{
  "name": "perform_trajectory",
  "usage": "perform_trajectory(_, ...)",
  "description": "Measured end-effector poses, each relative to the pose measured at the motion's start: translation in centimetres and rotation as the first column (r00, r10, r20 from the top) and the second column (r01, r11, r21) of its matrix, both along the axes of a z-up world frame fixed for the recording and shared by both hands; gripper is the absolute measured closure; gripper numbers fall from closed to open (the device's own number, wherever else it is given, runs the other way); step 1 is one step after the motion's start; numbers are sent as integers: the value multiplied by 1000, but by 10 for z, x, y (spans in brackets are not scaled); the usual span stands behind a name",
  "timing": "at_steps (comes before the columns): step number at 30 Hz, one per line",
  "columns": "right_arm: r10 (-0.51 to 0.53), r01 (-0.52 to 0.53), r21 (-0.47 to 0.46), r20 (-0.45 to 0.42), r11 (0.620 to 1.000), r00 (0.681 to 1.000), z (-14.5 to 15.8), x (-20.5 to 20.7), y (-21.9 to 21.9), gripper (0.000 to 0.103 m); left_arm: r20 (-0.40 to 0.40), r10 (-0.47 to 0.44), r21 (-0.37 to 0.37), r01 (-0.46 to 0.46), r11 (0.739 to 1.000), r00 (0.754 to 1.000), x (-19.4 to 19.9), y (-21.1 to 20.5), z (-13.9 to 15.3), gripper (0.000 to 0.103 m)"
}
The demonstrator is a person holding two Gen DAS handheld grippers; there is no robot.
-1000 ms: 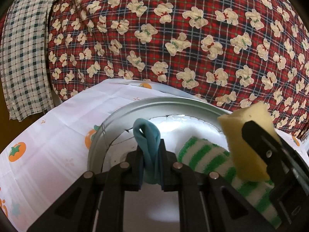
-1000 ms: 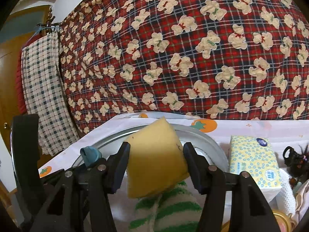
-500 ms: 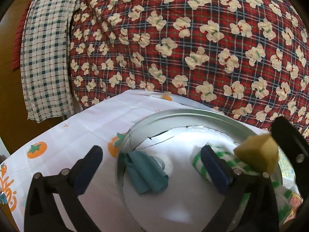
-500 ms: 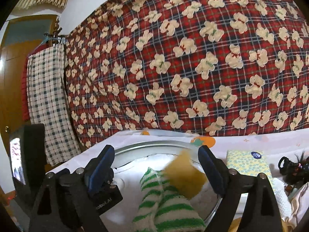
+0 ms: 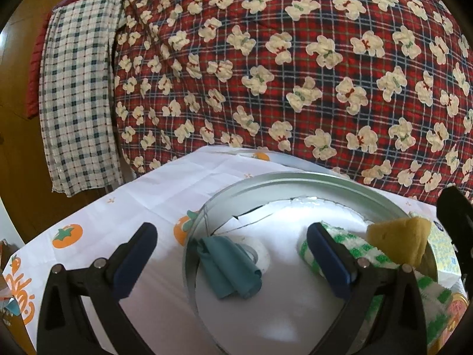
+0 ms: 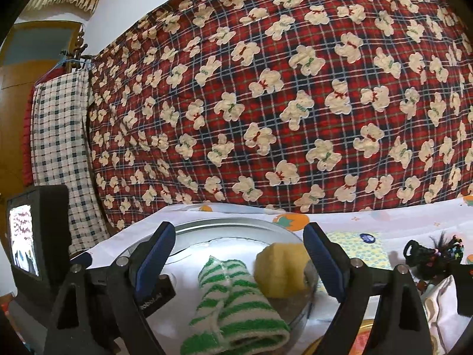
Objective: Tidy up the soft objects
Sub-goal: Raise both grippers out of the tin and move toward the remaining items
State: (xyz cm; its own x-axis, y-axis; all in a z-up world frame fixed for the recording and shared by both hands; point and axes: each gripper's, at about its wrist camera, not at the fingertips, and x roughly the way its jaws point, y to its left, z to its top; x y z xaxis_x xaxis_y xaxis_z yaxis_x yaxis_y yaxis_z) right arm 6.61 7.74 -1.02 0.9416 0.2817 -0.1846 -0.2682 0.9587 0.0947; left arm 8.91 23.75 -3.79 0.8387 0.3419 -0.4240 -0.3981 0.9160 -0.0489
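A round metal tray (image 5: 295, 177) (image 6: 224, 226) sits on the white tablecloth. Inside it a crumpled teal cloth (image 5: 229, 269) lies at the left. A green-and-white striped towel (image 5: 363, 254) (image 6: 233, 301) lies at the right, with a yellow sponge (image 5: 399, 241) (image 6: 279, 269) resting beside it. My left gripper (image 5: 230, 251) stands wide open above the teal cloth, its pads apart from it. My right gripper (image 6: 239, 251) is open too, held over the towel and sponge without touching them.
A red plaid quilt with cream bears (image 5: 295, 74) rises behind the table. A checked cloth (image 5: 77, 88) hangs at the left. A yellow tissue pack (image 6: 360, 248) and black hair ties (image 6: 431, 254) lie right of the tray. The left tool's body (image 6: 32, 236) stands at the right view's left edge.
Both grippers opened. The left one let go of the teal cloth, which now lies in the tray. The right one released the yellow sponge, which dropped beside the striped towel. Both views tilted upward.
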Motion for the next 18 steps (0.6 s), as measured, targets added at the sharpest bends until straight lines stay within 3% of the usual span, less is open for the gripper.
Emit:
perform_trajectory(9,-6,7,-25,36,1000,999,1,-14,-6,13,71,22,61,-26,998,997,-14,-9,6,1)
perform_trajectory(18,-23,32,-90,98,995,995,2,-39,-23,13,69,9,48,-12,999,998,-24,-16,7,1)
